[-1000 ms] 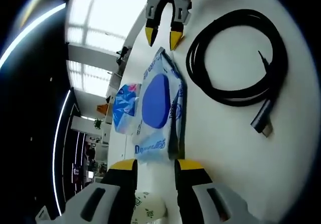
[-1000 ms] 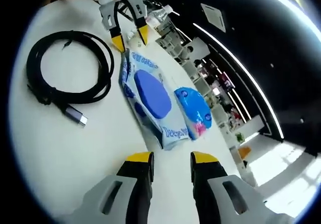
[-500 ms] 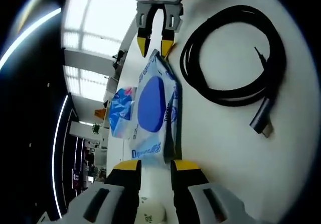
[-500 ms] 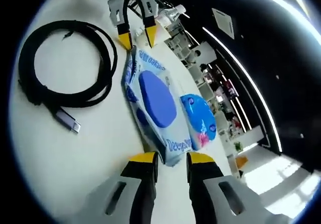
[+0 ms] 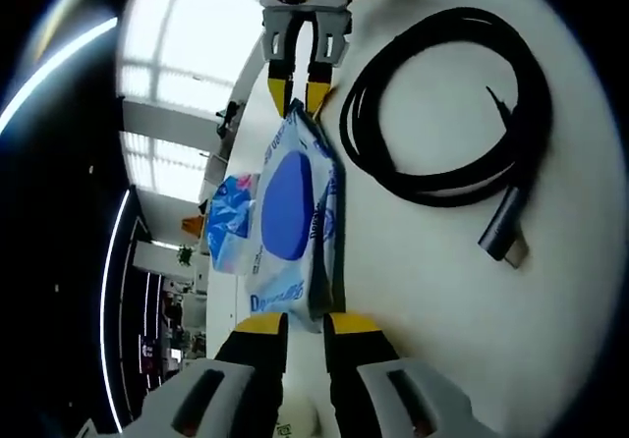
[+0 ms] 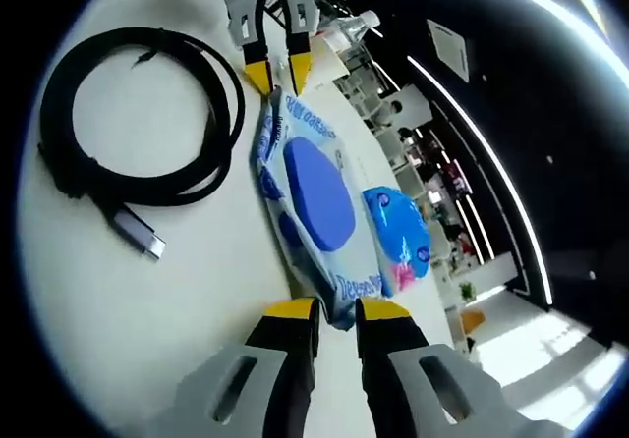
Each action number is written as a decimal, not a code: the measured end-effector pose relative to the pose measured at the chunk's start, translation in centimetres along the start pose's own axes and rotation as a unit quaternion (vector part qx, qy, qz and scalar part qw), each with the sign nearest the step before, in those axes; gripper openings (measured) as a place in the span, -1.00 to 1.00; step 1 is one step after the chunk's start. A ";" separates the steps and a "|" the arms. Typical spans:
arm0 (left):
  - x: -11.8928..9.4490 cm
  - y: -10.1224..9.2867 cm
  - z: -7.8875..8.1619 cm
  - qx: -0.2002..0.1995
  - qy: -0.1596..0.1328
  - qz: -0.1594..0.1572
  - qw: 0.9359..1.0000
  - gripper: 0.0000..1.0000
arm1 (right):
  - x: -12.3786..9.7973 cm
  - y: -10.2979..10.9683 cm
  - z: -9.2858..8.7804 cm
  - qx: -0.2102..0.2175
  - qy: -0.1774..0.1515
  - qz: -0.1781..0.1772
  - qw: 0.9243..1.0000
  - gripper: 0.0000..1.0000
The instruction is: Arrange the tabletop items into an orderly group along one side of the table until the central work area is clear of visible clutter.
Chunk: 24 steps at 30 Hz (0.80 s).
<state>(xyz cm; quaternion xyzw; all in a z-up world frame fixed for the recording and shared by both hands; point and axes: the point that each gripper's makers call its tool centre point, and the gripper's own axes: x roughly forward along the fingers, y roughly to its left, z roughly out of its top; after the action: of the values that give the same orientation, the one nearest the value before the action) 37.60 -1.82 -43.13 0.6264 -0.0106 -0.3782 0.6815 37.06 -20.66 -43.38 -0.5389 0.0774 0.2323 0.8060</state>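
On the white table in the left gripper view, a wet-wipes pack with a blue oval lid lay lengthwise between the two tools. The left gripper rose from the bottom of that view, its yellow-tipped jaws drawn narrow around the near end of the pack, the pack's edge sitting in the gap between them; whether the jaws actually pressed the wrapper could not be told. At the far end, the right gripper came down from the top, its own yellow tips close together at the pack's other edge. A small blue tissue packet lay just beside the wipes pack, on the side away from the cable. A coiled black cable rested on the table on the other side, near the pack but apart from it, with its metal plug pointing away from the coil.

Across the right gripper view, the same layout appeared from the opposite end. The right gripper stood at the bottom, jaws nearly together with the corner of the wet-wipes pack between their tips. The left gripper reached in from the top, tips at the pack's far edge. The blue tissue packet touched the pack's side, the coiled black cable lay on the other side, and its metal plug pointed toward the near edge of the white table.
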 end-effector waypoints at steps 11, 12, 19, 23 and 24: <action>0.3 0.3 -0.4 0.009 0.005 0.029 1.000 -0.95 | -0.2 0.3 0.7 0.001 -0.005 -0.008 1.000 -0.95; 0.2 0.5 -0.2 0.011 0.004 0.035 0.999 -0.96 | -0.2 0.2 0.8 -0.007 -0.005 -0.011 1.000 -0.95; -0.1 1.3 -0.2 0.024 0.006 0.049 0.998 -1.00 | -0.7 -0.4 1.5 -0.027 -0.015 -0.031 0.999 -0.99; 0.0 1.7 -0.4 0.042 0.013 0.059 0.997 -1.00 | -0.8 -0.6 1.9 -0.037 -0.017 -0.037 0.998 -0.99; 0.0 1.8 -0.5 0.043 0.014 0.060 0.997 -1.00 | -0.7 -0.8 1.8 -0.036 -0.017 -0.040 0.998 -0.99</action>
<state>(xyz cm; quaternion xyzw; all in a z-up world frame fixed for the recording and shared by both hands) 38.73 -1.51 -41.71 0.6587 -0.0550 -0.3275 0.6751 36.63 -19.50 -41.70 -0.5665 0.0336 0.2121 0.7956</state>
